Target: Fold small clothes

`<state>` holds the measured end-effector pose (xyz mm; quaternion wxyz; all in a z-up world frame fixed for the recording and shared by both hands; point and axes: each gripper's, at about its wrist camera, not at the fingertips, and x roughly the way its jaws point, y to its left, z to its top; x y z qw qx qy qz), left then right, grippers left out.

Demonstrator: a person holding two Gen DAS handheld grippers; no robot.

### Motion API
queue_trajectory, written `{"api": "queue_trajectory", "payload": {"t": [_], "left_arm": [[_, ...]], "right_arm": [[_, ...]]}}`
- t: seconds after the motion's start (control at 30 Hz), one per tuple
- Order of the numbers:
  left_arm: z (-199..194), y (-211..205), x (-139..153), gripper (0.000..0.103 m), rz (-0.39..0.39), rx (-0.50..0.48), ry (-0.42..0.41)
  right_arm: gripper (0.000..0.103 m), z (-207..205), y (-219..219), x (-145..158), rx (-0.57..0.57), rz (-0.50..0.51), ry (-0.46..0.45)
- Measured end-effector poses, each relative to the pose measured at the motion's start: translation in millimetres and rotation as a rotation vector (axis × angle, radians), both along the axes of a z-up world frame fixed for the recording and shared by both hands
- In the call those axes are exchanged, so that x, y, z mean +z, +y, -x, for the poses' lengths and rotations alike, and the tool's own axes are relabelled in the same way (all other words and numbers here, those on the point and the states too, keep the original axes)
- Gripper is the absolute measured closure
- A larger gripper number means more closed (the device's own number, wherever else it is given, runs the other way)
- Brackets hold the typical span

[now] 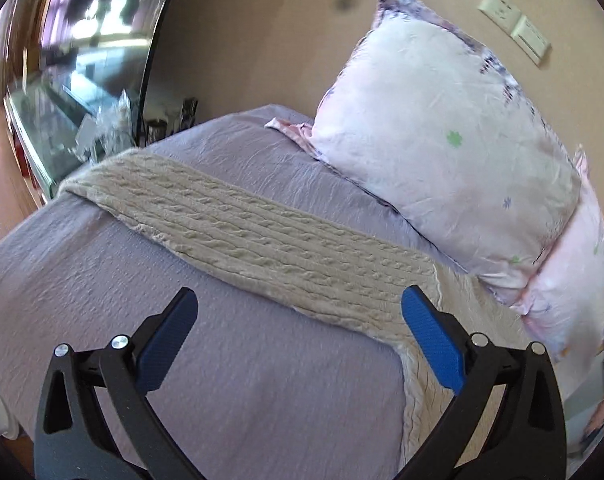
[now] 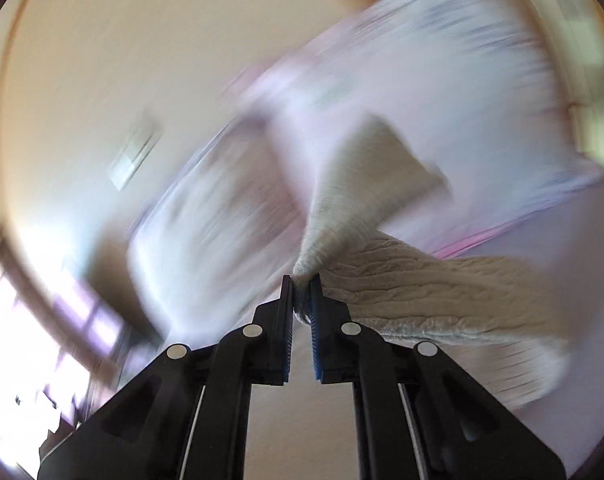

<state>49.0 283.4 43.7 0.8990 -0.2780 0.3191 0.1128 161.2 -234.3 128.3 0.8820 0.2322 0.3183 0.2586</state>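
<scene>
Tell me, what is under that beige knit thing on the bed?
The knit lies stretched over a lilac bedspread, which shows all around it. Whatever is directly beneath the knit is covered. One end is lifted, pinched in the right tool.

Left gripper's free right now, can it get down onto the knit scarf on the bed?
Probably yes: the left gripper is open just above the knit scarf, nothing between them. The right gripper already pinches one end.

left claw (image 1: 298, 300) spread, right claw (image 2: 301, 282) pinched

Beige cable-knit garment (image 1: 270, 240) spread flat (lengthwise) across bed, one end pinched up, bunched
</scene>
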Motion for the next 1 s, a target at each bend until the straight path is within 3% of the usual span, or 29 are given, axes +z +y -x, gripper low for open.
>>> {"api": "queue_trajectory", "payload": {"t": [0.07,0.1,0.17,0.23,0.27,0.33,0.4,0.6,0.67,0.7,0.77,0.8,0.83,0.87,0.93,1.0], "left_arm": [[-3,16,-4,0.002,0.032,0.029,0.024],[-2,22,-5,0.002,0.055,0.031,0.020],[-1,37,-9,0.002,0.111,0.044,0.018],[-2,55,-13,0.002,0.161,0.069,-0.001],[-4,66,-15,0.002,0.179,0.092,-0.010],[-6,81,-19,0.002,0.207,0.140,-0.007],[-8,101,-29,0.002,0.282,0.199,-0.005],[-1,149,-38,0.009,0.424,0.333,-0.083],[-2,158,-39,0.015,0.437,0.357,-0.081],[-4,163,-41,0.025,0.432,0.370,-0.074],[-10,171,-43,0.056,0.402,0.391,-0.021],[-14,172,-46,0.087,0.409,0.391,0.001],[-17,173,-50,0.095,0.434,0.380,0.010],[-19,171,-49,0.095,0.443,0.372,-0.001],[-27,153,-30,0.096,0.375,0.321,-0.038],[-44,112,1,0.096,0.298,0.180,-0.099]], "right_arm": [[0.094,1,56,-14,0.183,0.000,0.071],[0.093,4,65,-15,0.211,-0.008,0.074],[0.079,15,59,-10,0.174,-0.002,0.025],[0.035,24,33,-4,0.073,0.008,-0.018],[0.032,22,20,-2,0.039,0.004,-0.025],[0.032,22,-11,1,-0.021,0.007,-0.018],[0.032,28,-31,-3,-0.079,0.018,-0.008],[0.032,44,-76,-23,-0.183,0.017,0.022],[0.032,51,-83,-29,-0.201,-0.004,0.027],[0.032,55,-88,-30,-0.207,-0.015,0.031],[0.032,58,-95,-38,-0.217,-0.038,0.048],[0.032,60,-99,-42,-0.219,-0.048,0.059],[0.032,61,-101,-44,-0.220,-0.051,0.065],[0.032,62,-105,-48,-0.225,-0.053,0.074],[0.032,66,-113,-54,-0.238,-0.056,0.082],[0.032,68,-121,-56,-0.251,-0.064,0.082]]}}
